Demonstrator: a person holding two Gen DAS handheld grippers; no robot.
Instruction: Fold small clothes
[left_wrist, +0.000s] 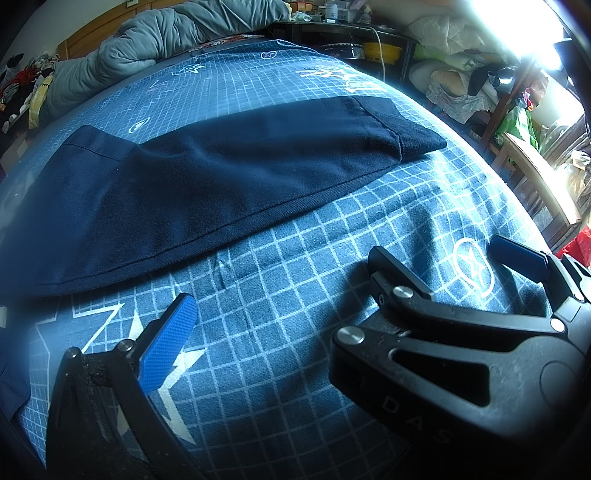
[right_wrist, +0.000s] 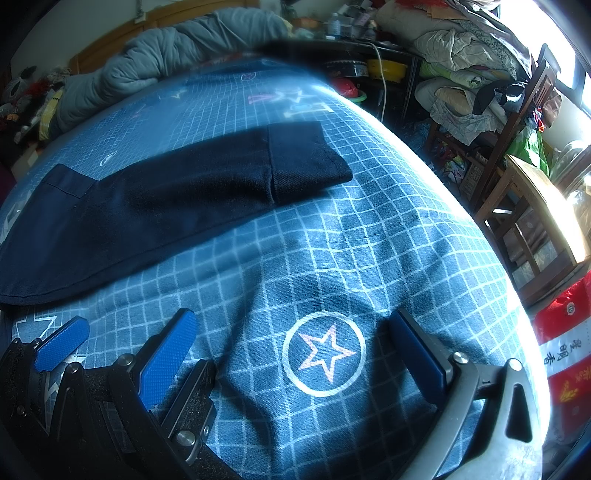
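The dark navy garment (left_wrist: 207, 177) looks soft, light and limp, a knit that will sag and drag unless lifted by two points at once; the stitched hem along its near long edge and the corners of the band at its right end seem the firmest places to pinch. It lies flat as a long strip across the blue checked bedsheet (left_wrist: 295, 295), already folded narrow, with a seamed band at its 2 o'clock end and a smoother panel at its 9 o'clock end. The left gripper (left_wrist: 343, 280) hovers over bare sheet at 6 o'clock of the garment, fingers spread wide and empty. The right gripper (right_wrist: 291, 343) is likewise wide apart, holding nothing, straddling a printed star (right_wrist: 325, 354).
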